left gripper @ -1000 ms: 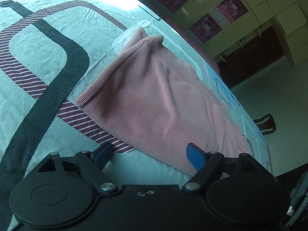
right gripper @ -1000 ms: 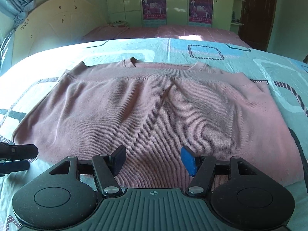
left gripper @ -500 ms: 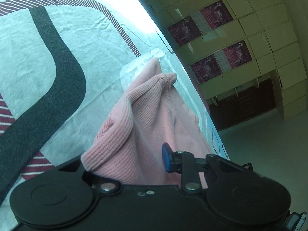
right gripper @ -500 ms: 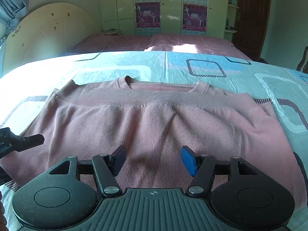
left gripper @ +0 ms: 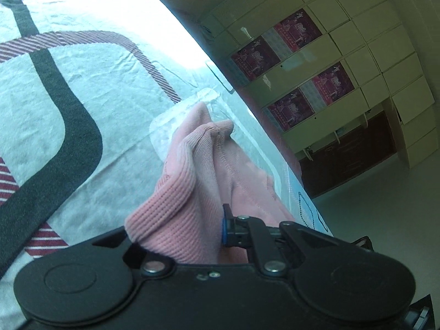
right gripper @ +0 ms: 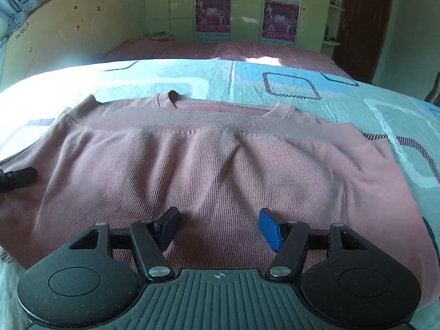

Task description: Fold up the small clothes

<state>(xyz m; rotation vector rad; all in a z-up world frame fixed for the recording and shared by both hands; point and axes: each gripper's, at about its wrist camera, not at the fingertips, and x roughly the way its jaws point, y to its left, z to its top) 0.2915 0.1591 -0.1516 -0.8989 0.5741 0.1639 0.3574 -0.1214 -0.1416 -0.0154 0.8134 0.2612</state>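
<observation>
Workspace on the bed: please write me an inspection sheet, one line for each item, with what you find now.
Surface: bedspread, pale blue-green with dark and striped bands, wrinkled.
Job's things: pink sweater, folded once across, hem near the collar; its left edge is bunched and lifted.
Clutter: nothing seen on the bedspread.
Grippers: left gripper shut on the pink sweater's edge, its jaws having just closed on the cloth; right gripper has jaws open above the near fold, gripping nothing.
Cables: nothing seen.
Surroundings: second bed with a pink cover, cream headboard, pale wardrobe with posters, dark door.
</observation>
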